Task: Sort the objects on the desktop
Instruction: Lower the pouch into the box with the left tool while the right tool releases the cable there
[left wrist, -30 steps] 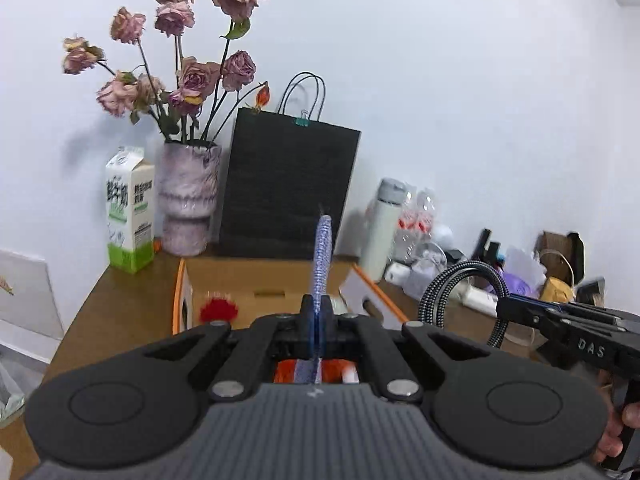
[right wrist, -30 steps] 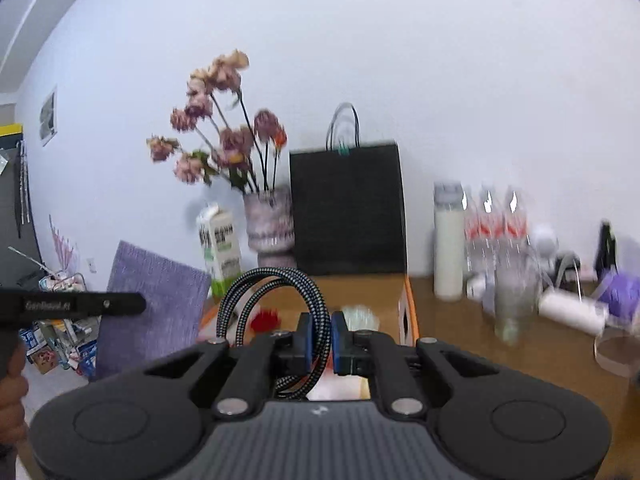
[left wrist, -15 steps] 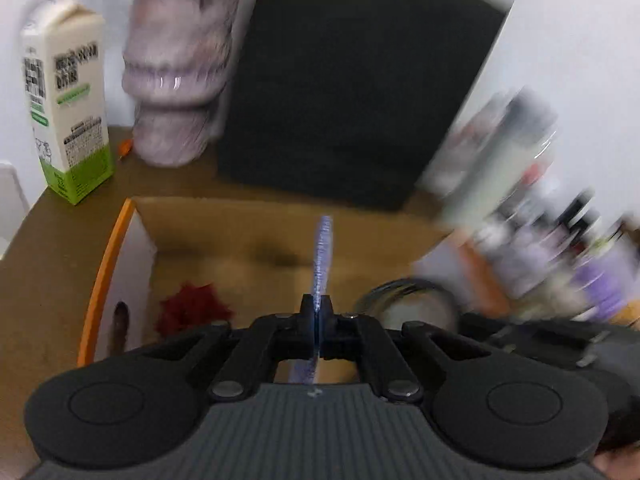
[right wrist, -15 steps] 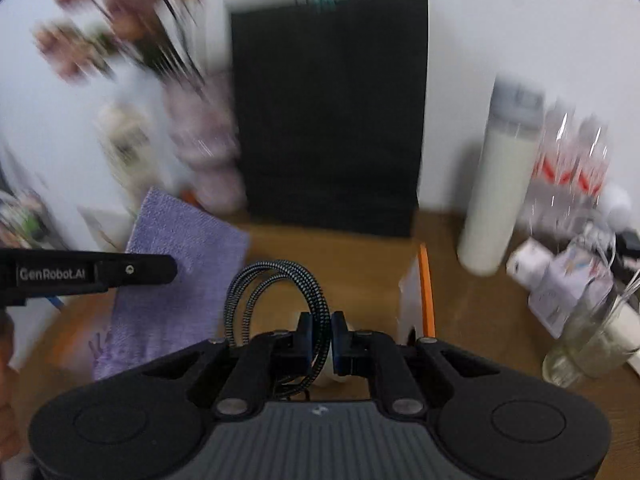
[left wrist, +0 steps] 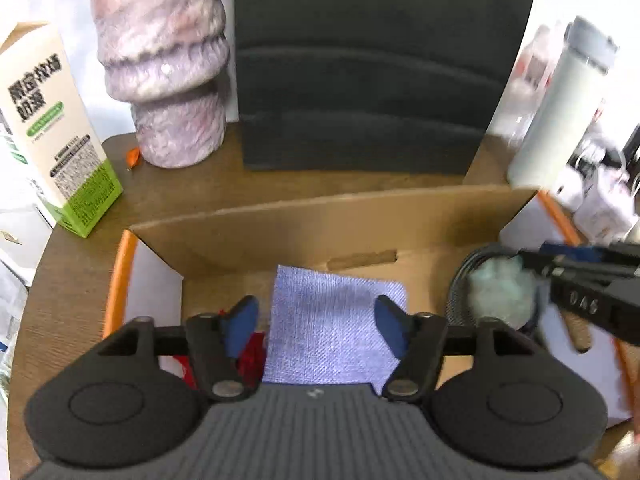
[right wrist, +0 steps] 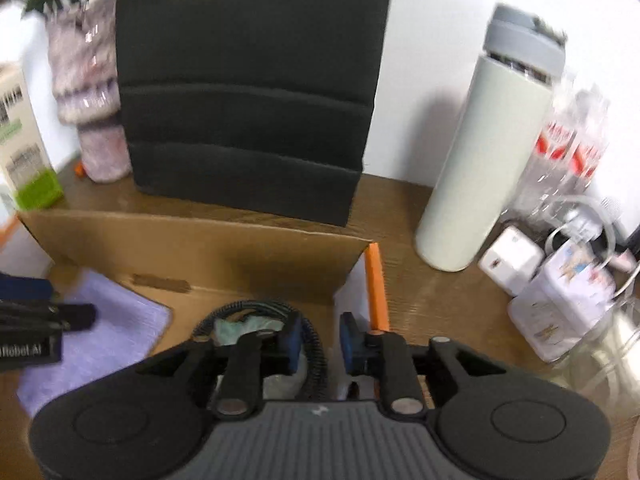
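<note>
An open cardboard box [left wrist: 304, 220] with orange edges sits on the wooden desk. In the left wrist view my left gripper [left wrist: 316, 326] is open above a purple cloth [left wrist: 332, 328] that lies inside the box, over something red [left wrist: 252, 356]. In the right wrist view my right gripper [right wrist: 320, 344] is open, with a braided cable coil [right wrist: 312, 344] between its pads, lying in the box on a pale green object [right wrist: 236, 328]. The cloth [right wrist: 108, 336] and box wall [right wrist: 200, 256] also show there.
Behind the box stand a black paper bag [left wrist: 372, 64], a pinkish vase [left wrist: 168, 60], a milk carton [left wrist: 52, 132] and a pale thermos [right wrist: 488, 148]. Water bottles [right wrist: 560, 152] and white chargers [right wrist: 512, 260] crowd the desk at right.
Both grippers dropped down over the box and opened. The purple cloth left my left gripper and lies in the box. The cable coil is released and rests in the box.
</note>
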A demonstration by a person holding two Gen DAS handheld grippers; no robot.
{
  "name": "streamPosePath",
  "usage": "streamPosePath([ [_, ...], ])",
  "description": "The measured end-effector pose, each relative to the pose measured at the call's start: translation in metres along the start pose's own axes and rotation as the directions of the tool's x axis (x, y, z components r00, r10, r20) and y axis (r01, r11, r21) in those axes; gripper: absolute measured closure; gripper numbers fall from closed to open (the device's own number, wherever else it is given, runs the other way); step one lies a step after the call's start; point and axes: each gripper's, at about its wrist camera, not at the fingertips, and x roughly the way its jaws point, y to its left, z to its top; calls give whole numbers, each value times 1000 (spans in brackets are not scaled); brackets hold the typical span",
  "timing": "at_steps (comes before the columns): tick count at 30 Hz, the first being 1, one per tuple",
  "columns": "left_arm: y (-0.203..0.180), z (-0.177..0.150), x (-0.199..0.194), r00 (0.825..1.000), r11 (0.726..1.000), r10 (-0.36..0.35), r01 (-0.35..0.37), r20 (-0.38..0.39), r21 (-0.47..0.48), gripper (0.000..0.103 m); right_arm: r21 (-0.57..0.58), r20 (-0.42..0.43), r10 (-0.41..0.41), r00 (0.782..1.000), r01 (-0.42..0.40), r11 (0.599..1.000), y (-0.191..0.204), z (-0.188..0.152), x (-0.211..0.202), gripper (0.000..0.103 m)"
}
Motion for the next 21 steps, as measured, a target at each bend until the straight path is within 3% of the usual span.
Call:
streamPosePath([
  [2,3,5,-13,1000,1000,8,-8,4,-11,29,27,-9,32,999,-32,999,-5,-1,-5,77],
  [7,12,5,-48,1000,999,23,-23,3,-36,18,19,-16,99,995,-99,995,-7,-2,-34,47],
  [10,13,-7,-67,998,998,56,-56,9,-26,5,21,-11,135,991,-135,991,-7,-5,-58,44],
  [12,13,-24,-86,996,997,76,-75,51,-15,3,12,6,148,989,-148,989,-7,-12,-76,39],
  [17,18,-77,-134,993,999,23,-19,115,-30,0,-27,69,185,980,-183,983,2,-47,-127,28],
  [21,22,-141,-173,978,999,-14,24,209,-45,0,-54,154,248,956,-243,969,13,-96,-174,21],
])
